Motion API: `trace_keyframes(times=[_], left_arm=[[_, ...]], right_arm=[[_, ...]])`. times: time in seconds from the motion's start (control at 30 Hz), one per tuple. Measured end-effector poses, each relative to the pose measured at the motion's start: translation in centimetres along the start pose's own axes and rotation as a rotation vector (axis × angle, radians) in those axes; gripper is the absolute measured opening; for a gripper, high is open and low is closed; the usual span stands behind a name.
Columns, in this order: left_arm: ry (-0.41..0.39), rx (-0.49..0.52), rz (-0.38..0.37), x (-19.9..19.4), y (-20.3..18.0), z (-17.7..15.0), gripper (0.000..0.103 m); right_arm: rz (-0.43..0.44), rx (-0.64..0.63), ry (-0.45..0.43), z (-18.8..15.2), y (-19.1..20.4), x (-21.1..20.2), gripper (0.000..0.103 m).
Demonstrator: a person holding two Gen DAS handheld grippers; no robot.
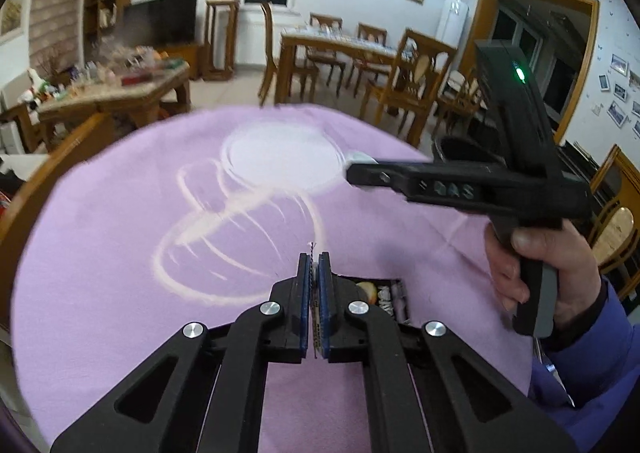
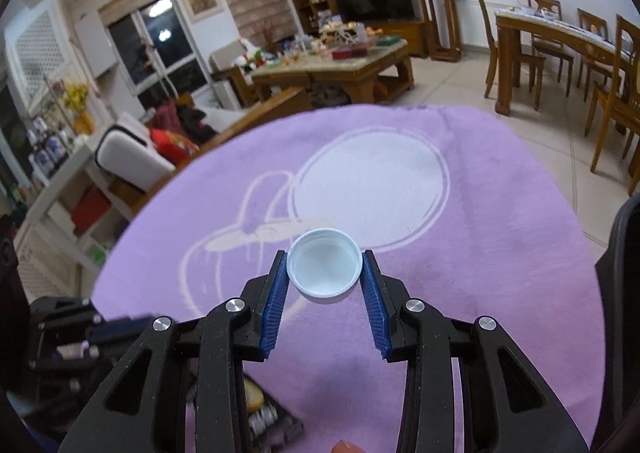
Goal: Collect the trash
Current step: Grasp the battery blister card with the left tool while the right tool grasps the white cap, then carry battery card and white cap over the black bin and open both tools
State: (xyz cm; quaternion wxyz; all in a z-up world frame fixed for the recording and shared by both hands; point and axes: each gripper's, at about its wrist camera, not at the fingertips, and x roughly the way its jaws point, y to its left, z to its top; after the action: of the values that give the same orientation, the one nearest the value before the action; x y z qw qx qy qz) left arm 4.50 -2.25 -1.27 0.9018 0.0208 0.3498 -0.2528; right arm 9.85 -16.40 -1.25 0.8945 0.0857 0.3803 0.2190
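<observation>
1. One lilac cloth [image 2: 500, 253], printed with pale looping outlines and a white disc, fills the middle of both our views.
2. Our right gripper [image 2: 325, 267] holds its blue pads [image 2: 276, 305] pinched against the rim of a white bottle cap [image 2: 325, 267] at frame centre: round, shallow, open side up, smooth inside.
3. Our left gripper [image 1: 315, 277] has its fingers pressed onto a thin flat piece we cannot identify.
4. Lower down, a dark wrapper [image 1: 386, 299] lies on the cloth.

White cap [image 2: 325, 268], open side up, held
</observation>
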Motion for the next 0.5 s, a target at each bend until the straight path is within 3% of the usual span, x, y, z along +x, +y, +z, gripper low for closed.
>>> trace_keyframes(times=[0.2,0.5], left_arm=[[-0.111,0.028,0.088,-2.6,-0.4,2.8,0.005],[-0.187,0.082,0.083,-2.8,-3.9,6.1,0.005]], right_arm=[[0.035,0.004,-0.073,0.4,0.1,-4.3,0.037],[0.062,0.012,-0.187,0.8,-1.8,-11.5,0.037]])
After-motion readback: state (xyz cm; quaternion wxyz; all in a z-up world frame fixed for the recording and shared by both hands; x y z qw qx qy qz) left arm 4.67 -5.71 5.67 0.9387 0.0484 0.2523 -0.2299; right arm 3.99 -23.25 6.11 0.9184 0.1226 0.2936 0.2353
